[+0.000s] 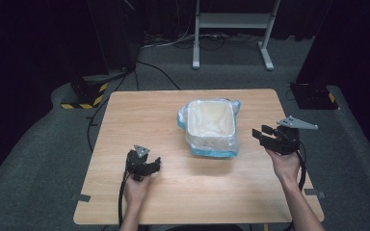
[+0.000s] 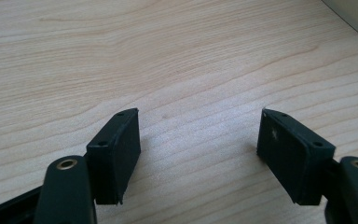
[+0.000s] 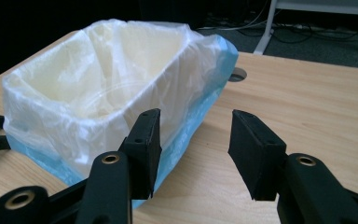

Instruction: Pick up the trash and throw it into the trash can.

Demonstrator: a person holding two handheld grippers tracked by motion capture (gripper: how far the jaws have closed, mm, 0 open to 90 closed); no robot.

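A small white bin [image 1: 211,140] lined with a clear plastic bag, blue at its lower edge, stands at the middle of the wooden table [image 1: 139,120]. Nothing is visible inside it. My left gripper [image 1: 155,164] rests low at the front left, open, with bare wood between its jaws [image 2: 198,128]; a corner of the bin [image 2: 354,18] shows far off. My right gripper [image 1: 260,132] hovers just right of the bin, open and pointing at it. In the right gripper view the bin [image 3: 98,84] sits ahead and left of the gripper [image 3: 193,128], apart from it.
A round cable hole [image 3: 237,73] lies in the table beyond the bin. On the grey floor behind stand a white metal frame [image 1: 231,21], a black base with yellow-black tape [image 1: 84,91], another black base [image 1: 313,94] and loose cables.
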